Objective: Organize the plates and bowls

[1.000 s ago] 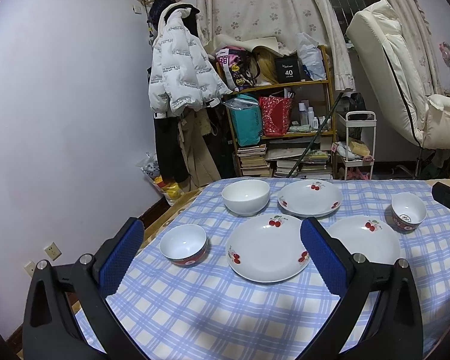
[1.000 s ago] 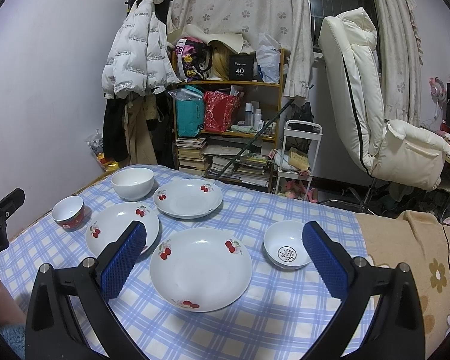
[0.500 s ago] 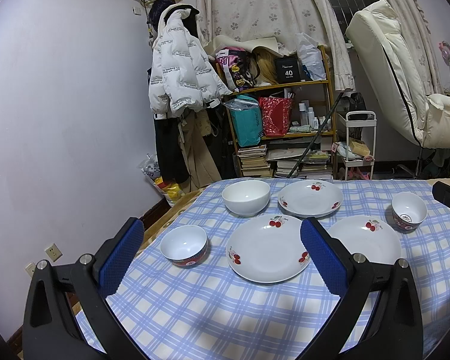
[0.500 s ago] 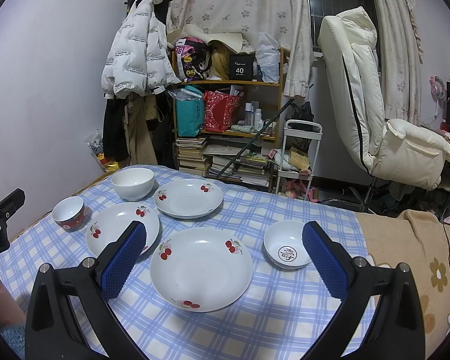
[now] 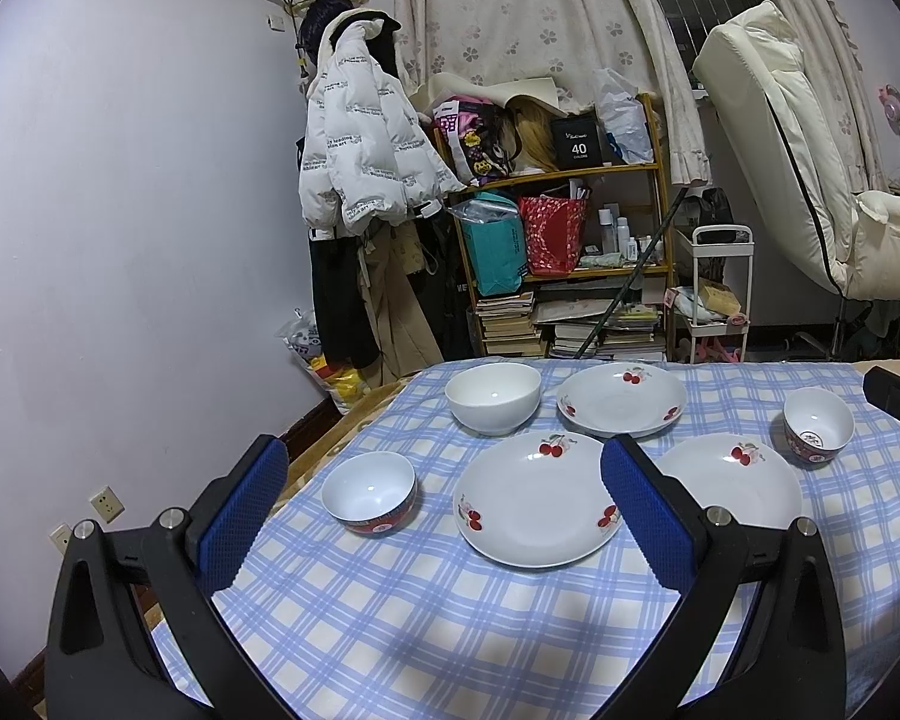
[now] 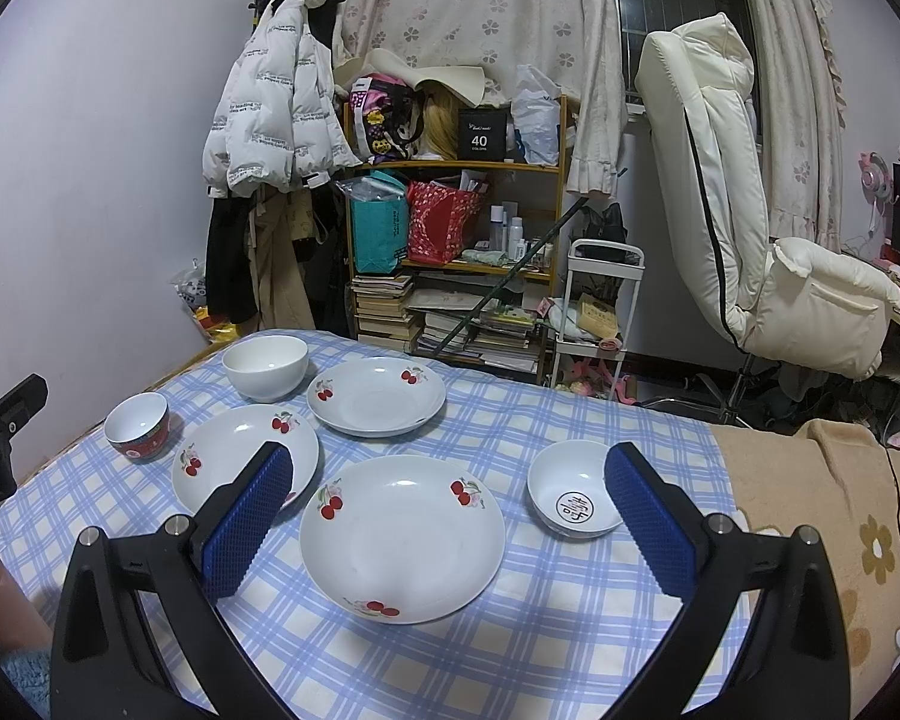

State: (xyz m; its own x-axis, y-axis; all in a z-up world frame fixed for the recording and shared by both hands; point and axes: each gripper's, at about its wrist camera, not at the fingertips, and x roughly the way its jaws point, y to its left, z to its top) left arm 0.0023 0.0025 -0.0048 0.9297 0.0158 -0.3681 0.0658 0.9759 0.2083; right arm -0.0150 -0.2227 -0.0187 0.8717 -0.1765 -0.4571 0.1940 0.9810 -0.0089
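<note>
Three white cherry-print plates lie on the blue checked cloth: a near one (image 6: 402,537), a left one (image 6: 243,456) and a far one (image 6: 375,396). A plain white bowl (image 6: 264,366) stands at the back left, a small red-sided bowl (image 6: 138,425) at the left edge, and a small bowl with a dark character inside (image 6: 573,498) on the right. My right gripper (image 6: 450,474) hangs open above the near plate. My left gripper (image 5: 444,480) is open and empty, hovering between the red-sided bowl (image 5: 369,491) and the left plate (image 5: 534,501).
The checked cloth (image 5: 450,630) ends at a brown flowered blanket (image 6: 810,510) on the right. Behind the table stand a cluttered shelf (image 6: 456,252), a white cart (image 6: 600,300) and a cream recliner (image 6: 750,228). A sleeve shows at the lower left (image 6: 18,666).
</note>
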